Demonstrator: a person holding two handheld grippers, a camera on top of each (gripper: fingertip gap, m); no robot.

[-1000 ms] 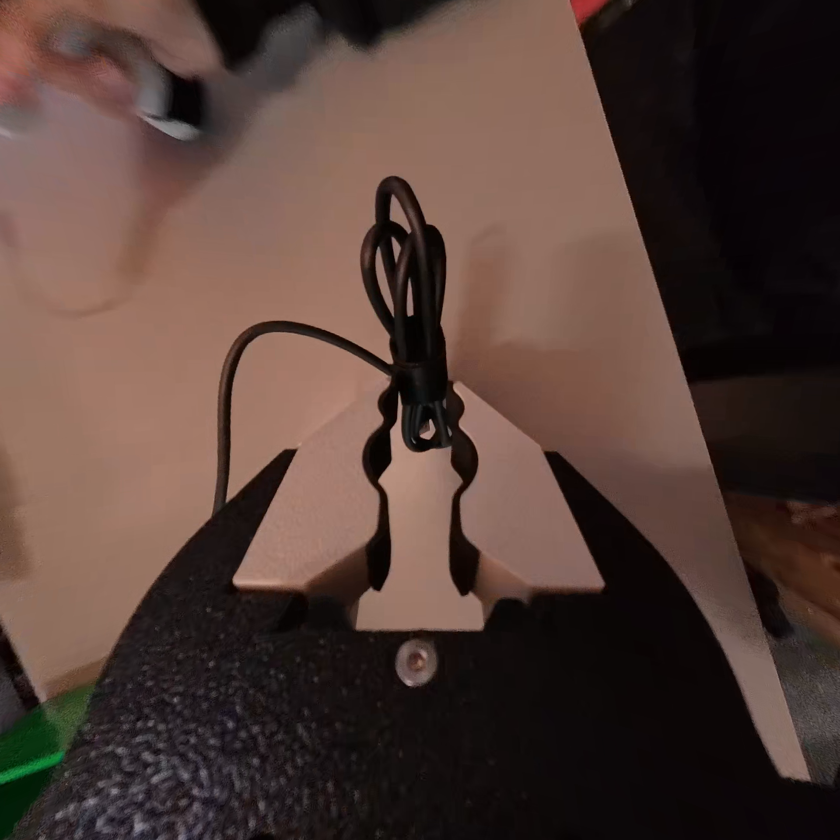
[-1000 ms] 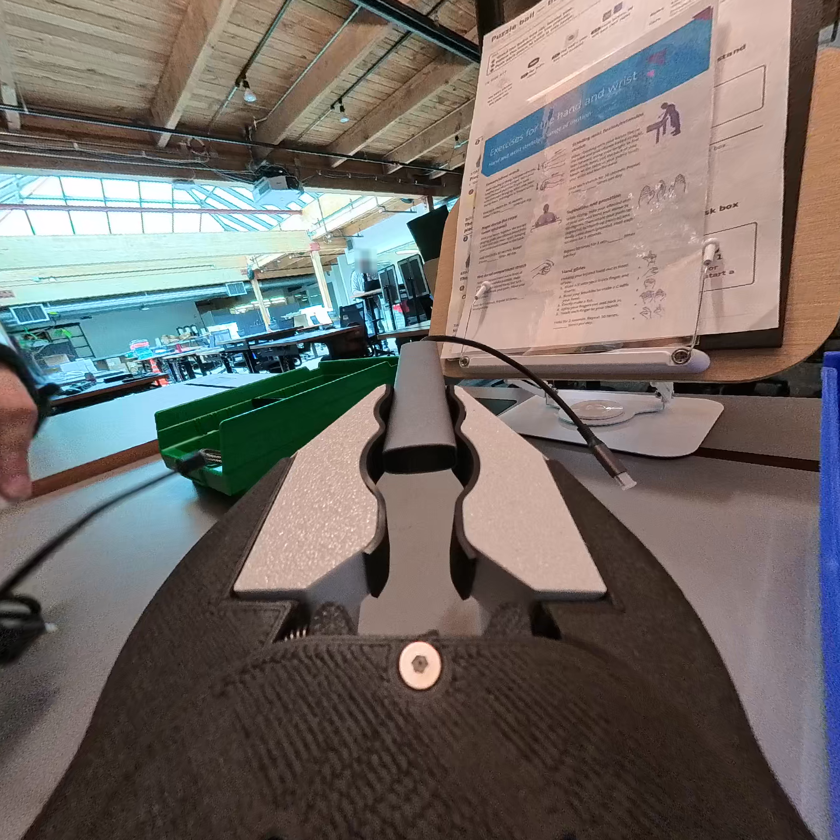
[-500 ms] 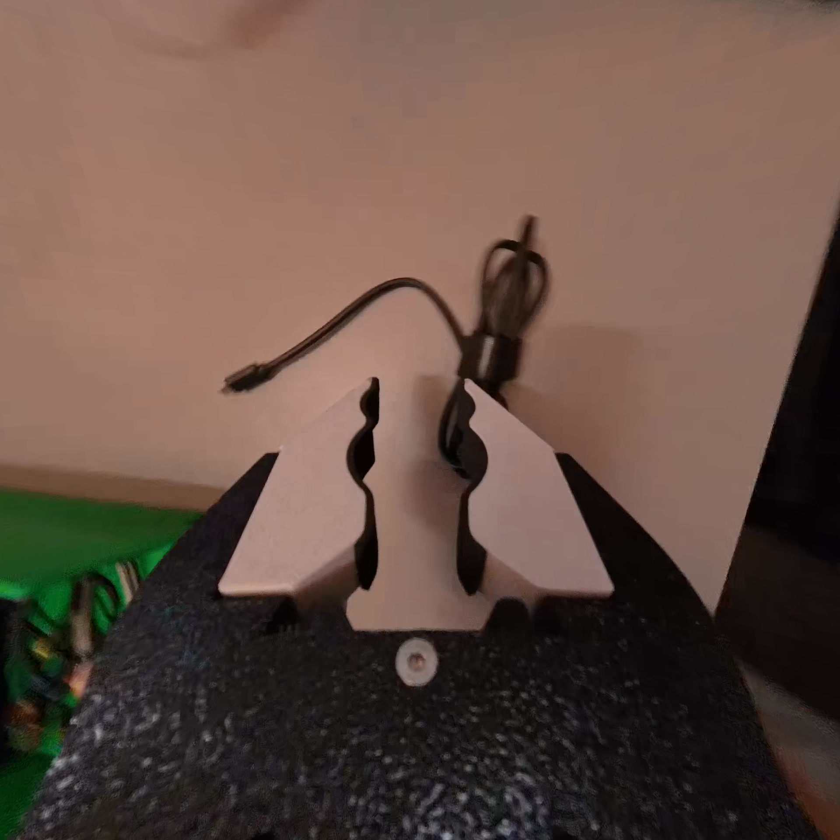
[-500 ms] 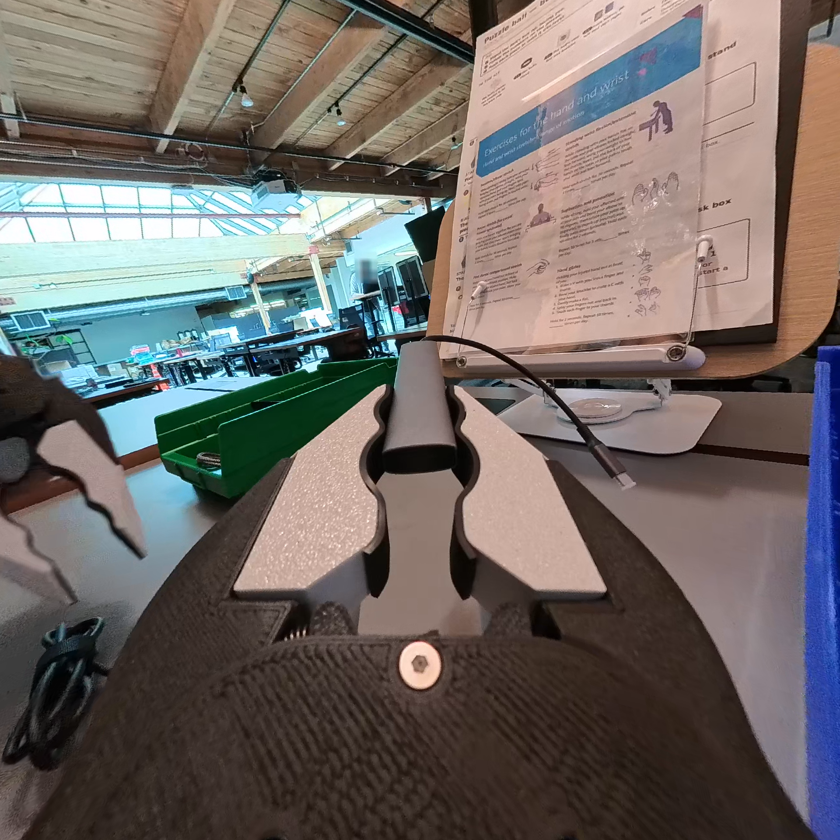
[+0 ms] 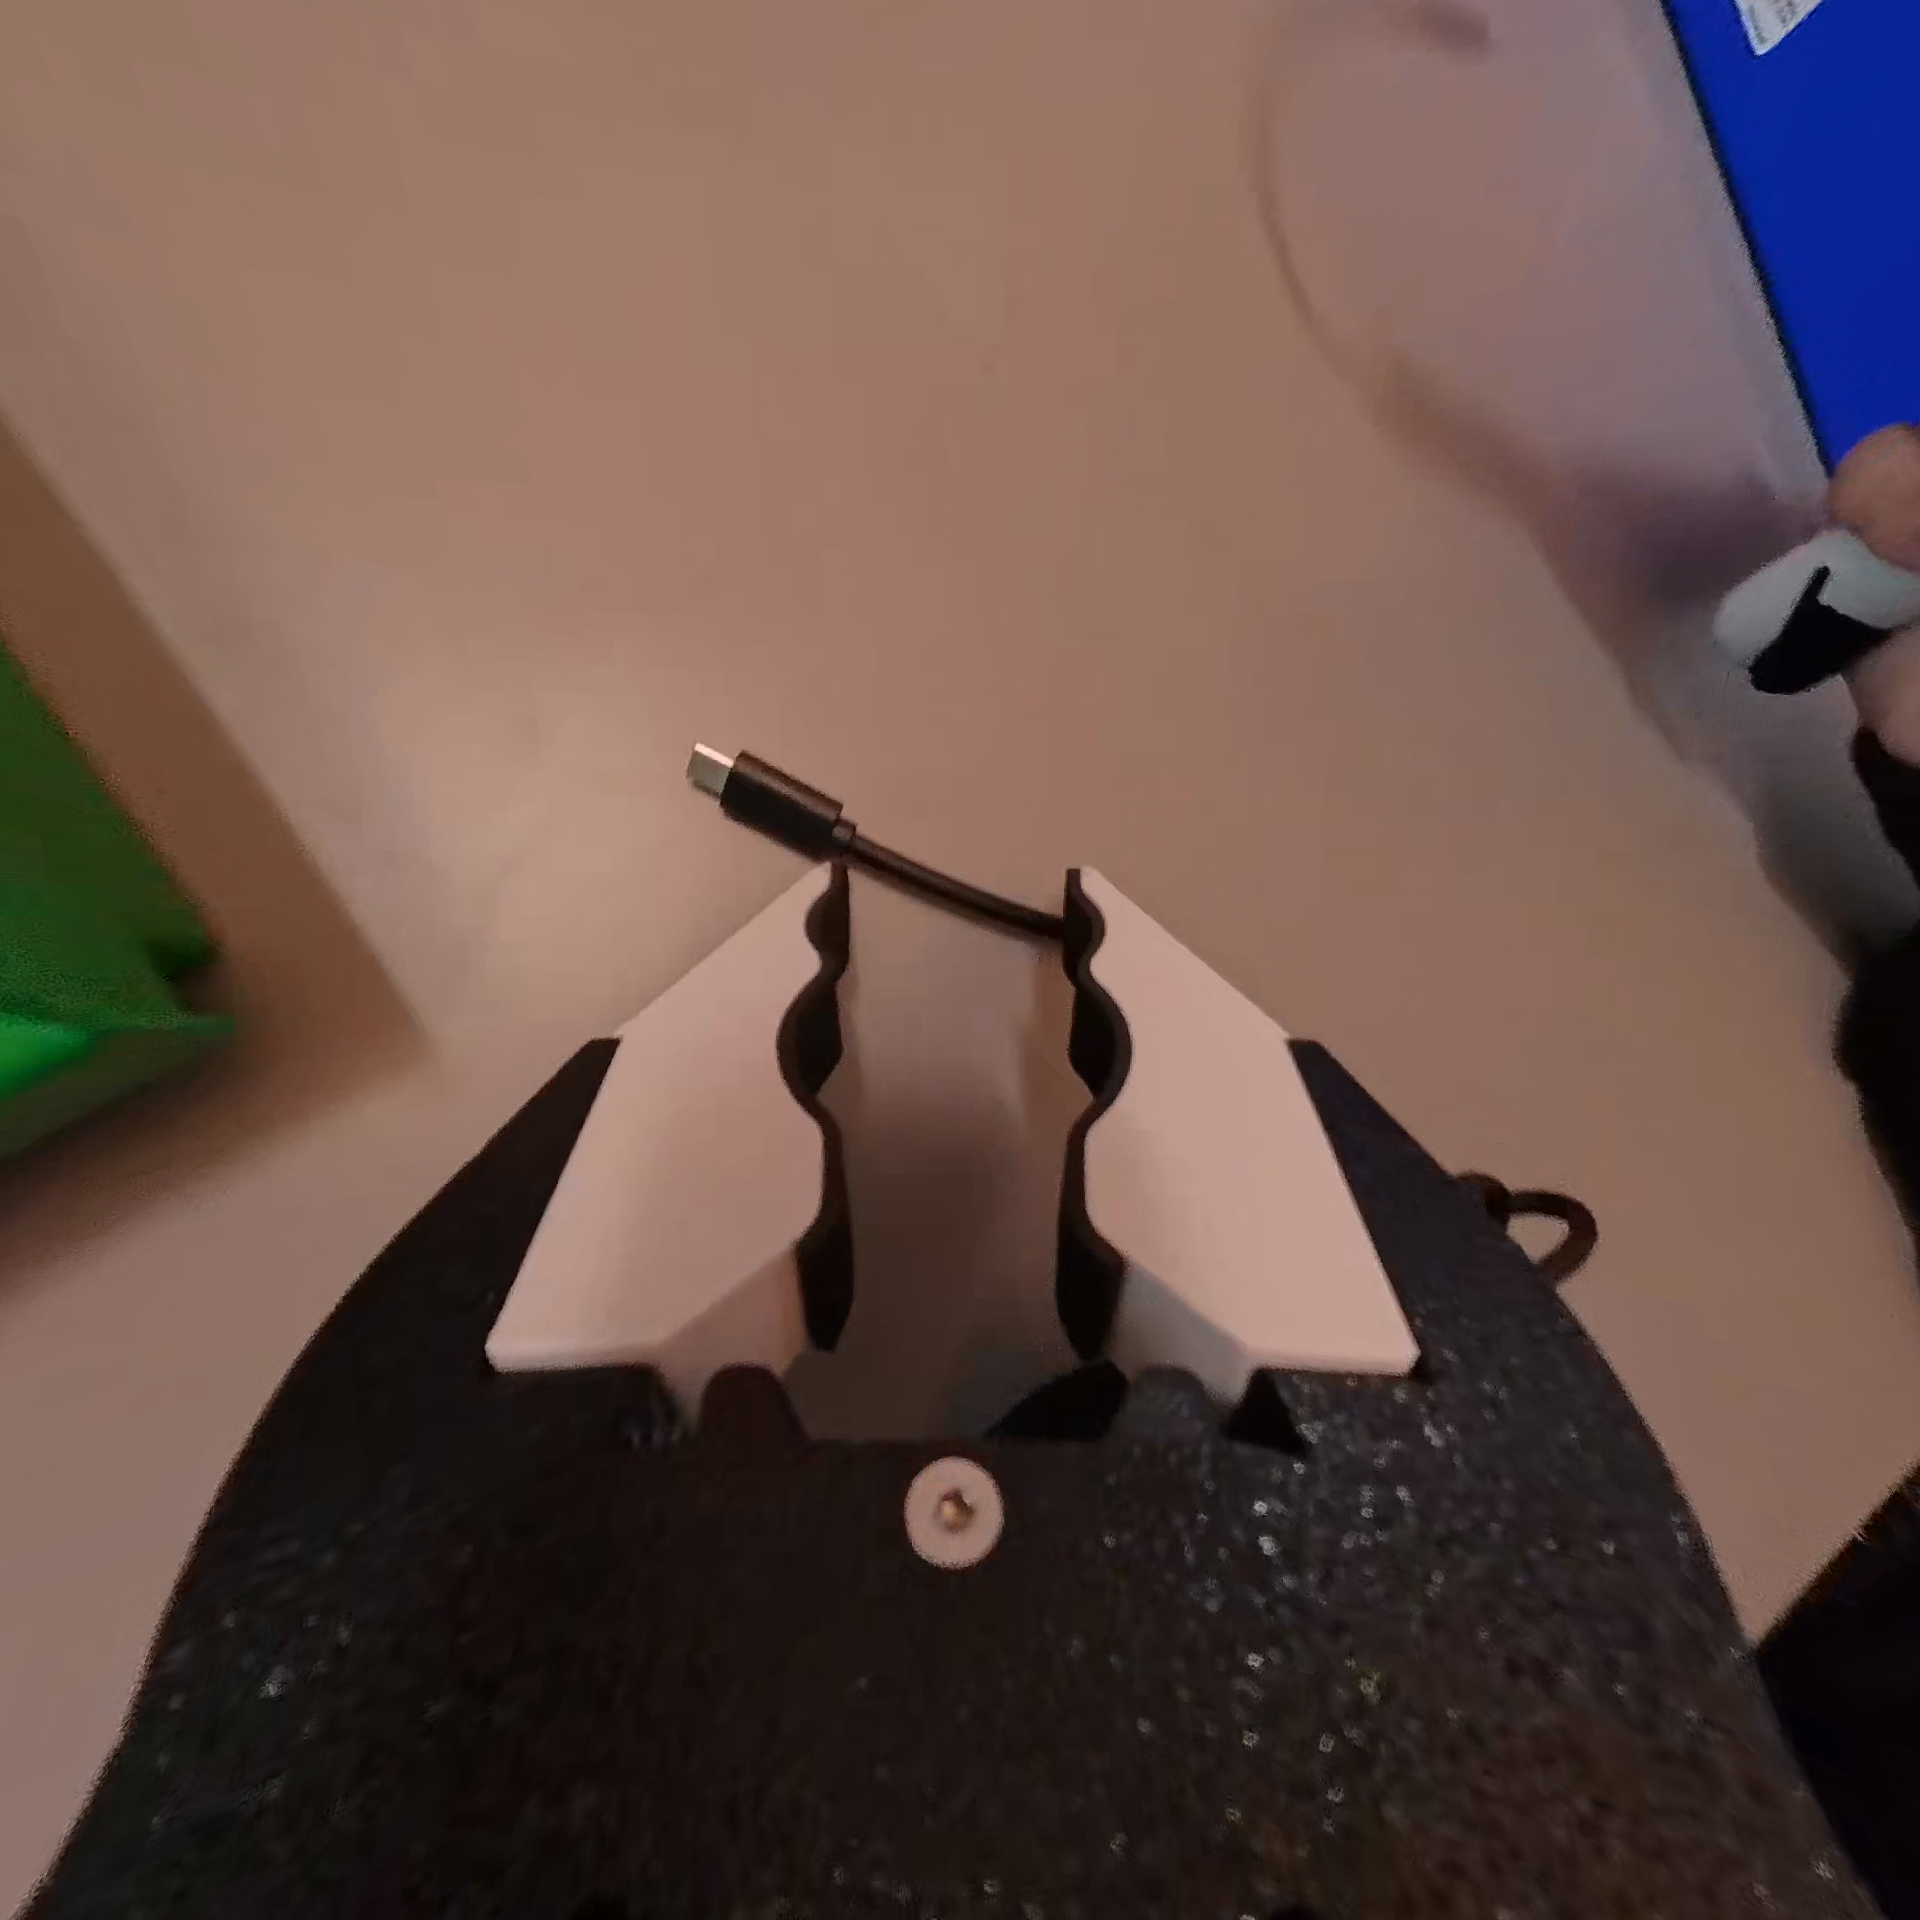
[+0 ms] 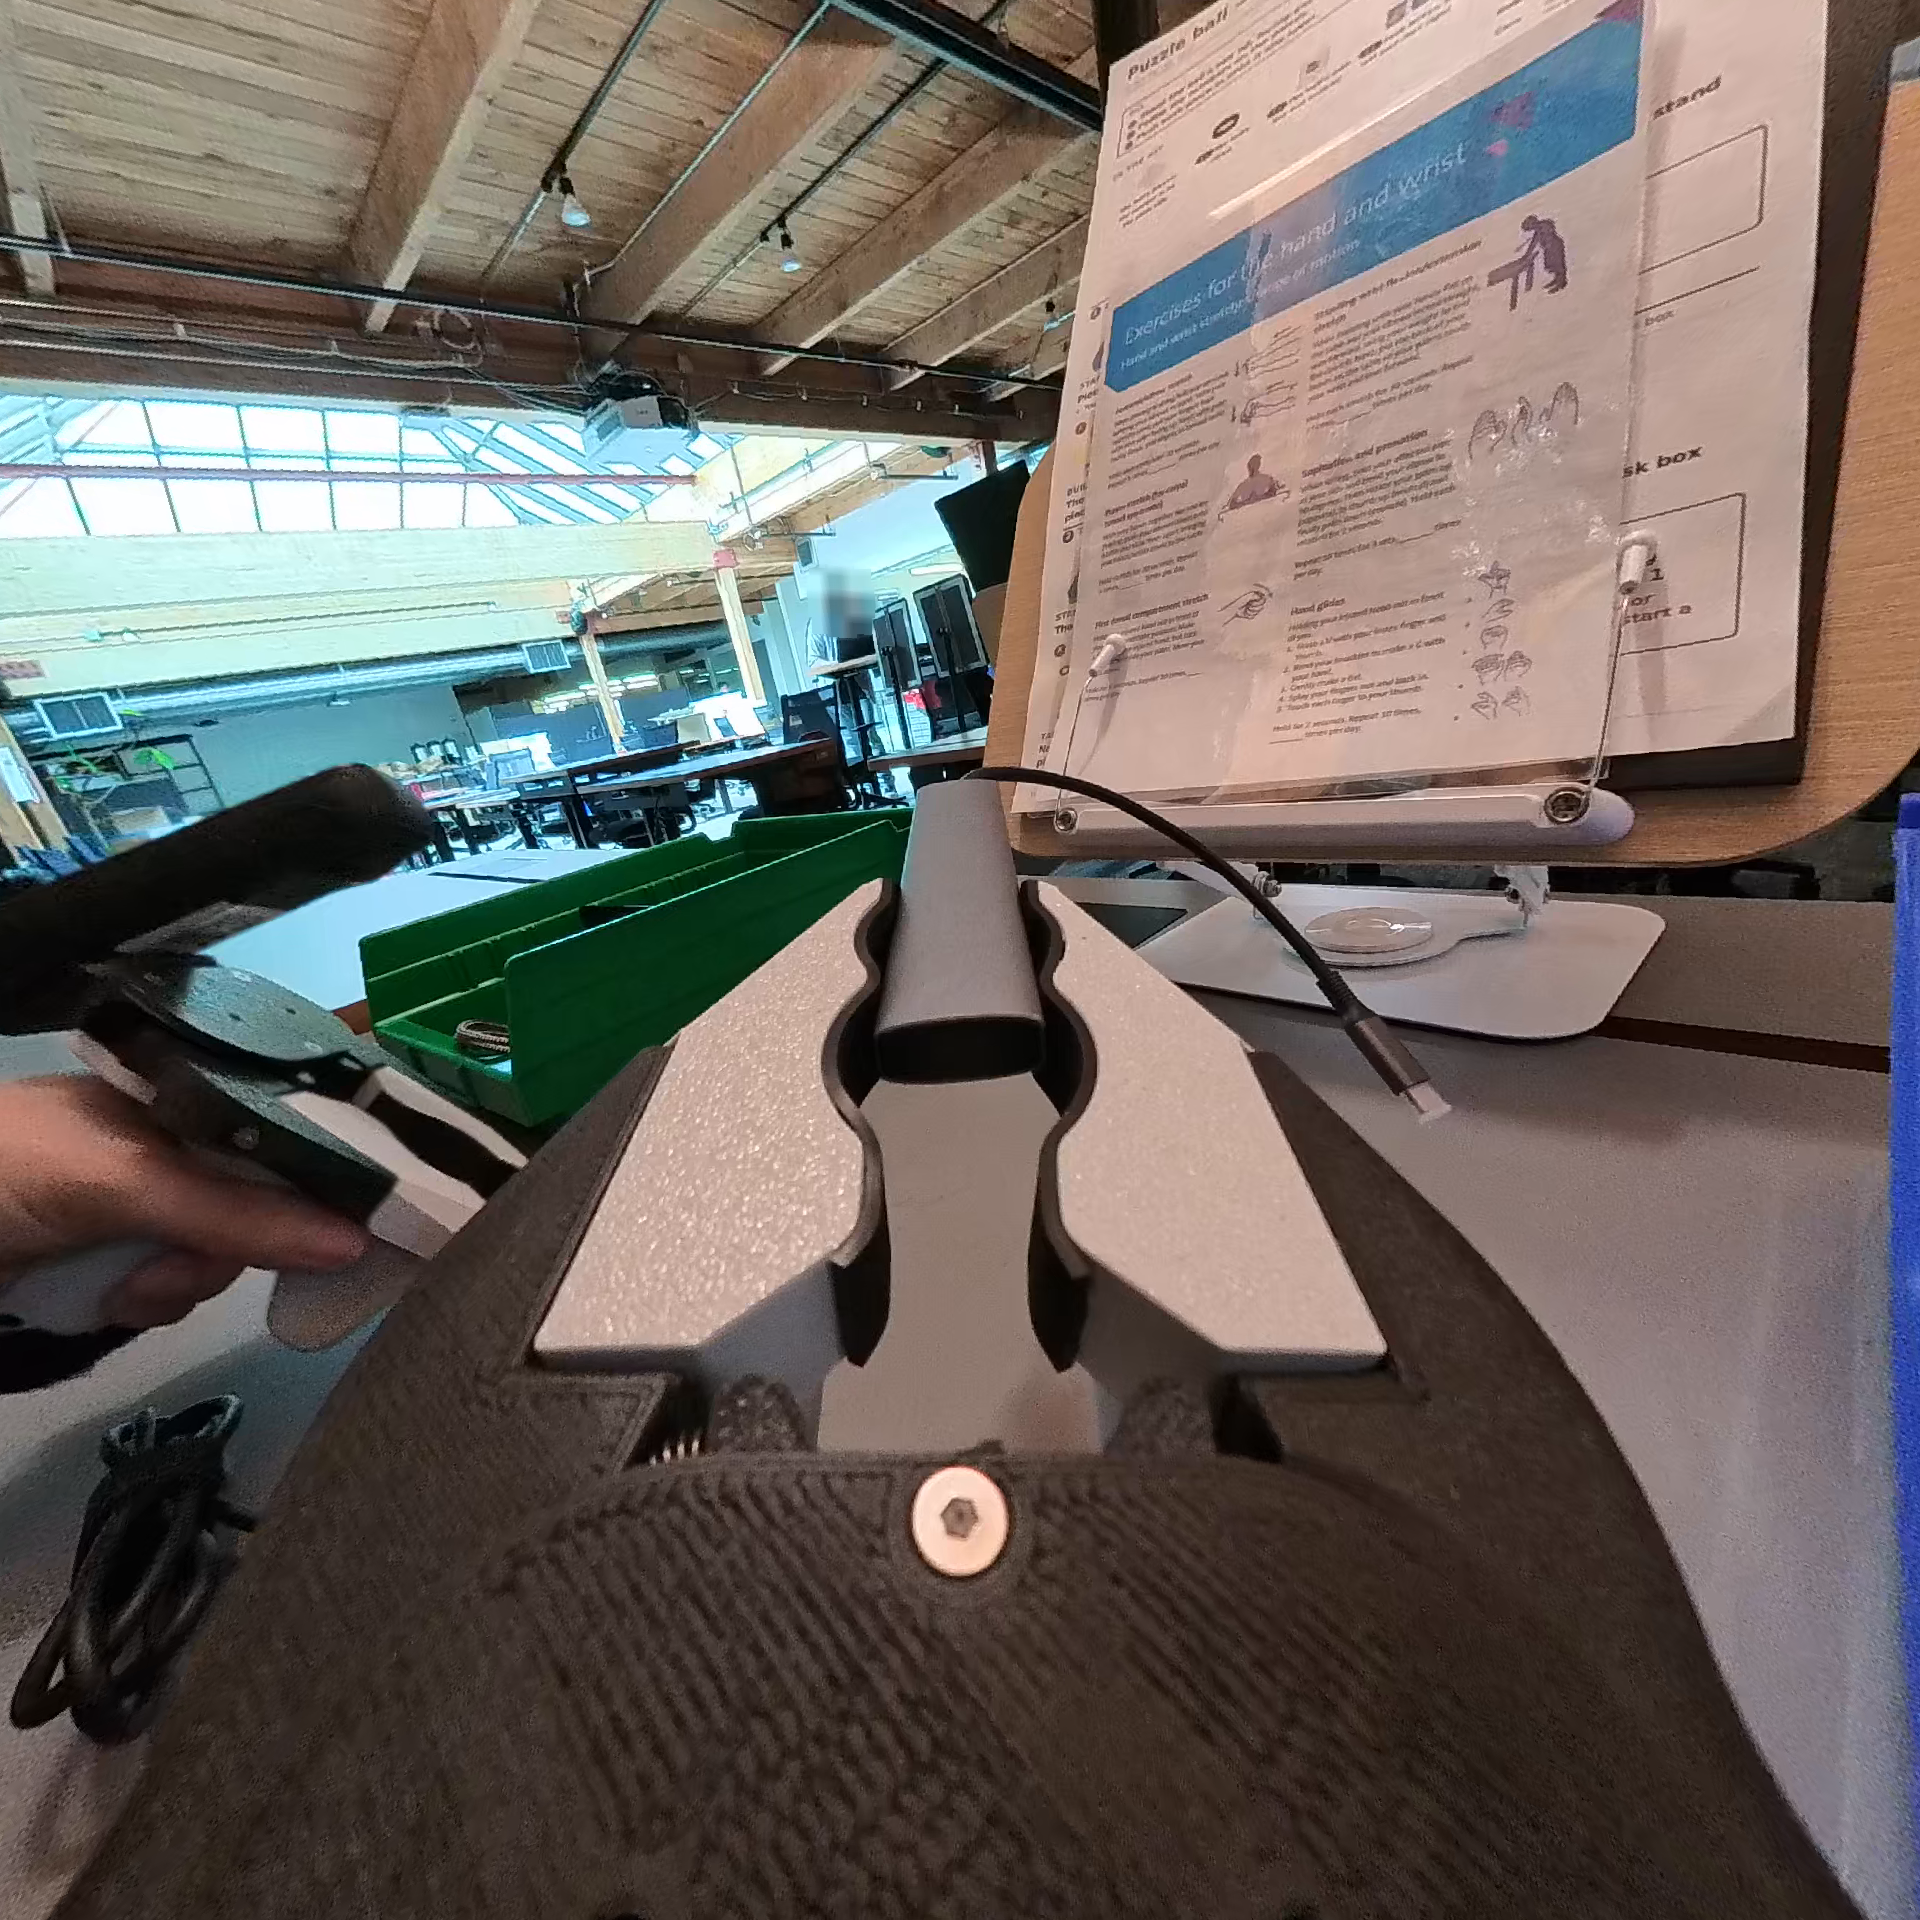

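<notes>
So our right claw (image 6: 958, 914) is clamped on a slim grey adapter (image 6: 956, 935), which sticks out past the fingertips. A thin black cord (image 6: 1236, 883) runs off its far end and droops to the right, with the plug (image 6: 1392, 1060) hanging just above the tabletop (image 6: 1610, 1195).

Our left claw (image 5: 956, 883) has its jaws spread with nothing between them. It's pointing down at the tabletop (image 5: 935, 364), and a black cable end with a small metal plug (image 5: 774, 795) lies right at the fingertips, the cord crossing the gap near the tips.

From the right wrist view we can see the left claw (image 6: 343, 1236) off to the left, with a bundled black cable (image 6: 135, 1558) lying below it. Behind are a green bin (image 6: 623, 977) and a document stand (image 6: 1351, 436) holding printed sheets. A blue bin (image 6: 1903, 1143) sits at the right edge.
</notes>
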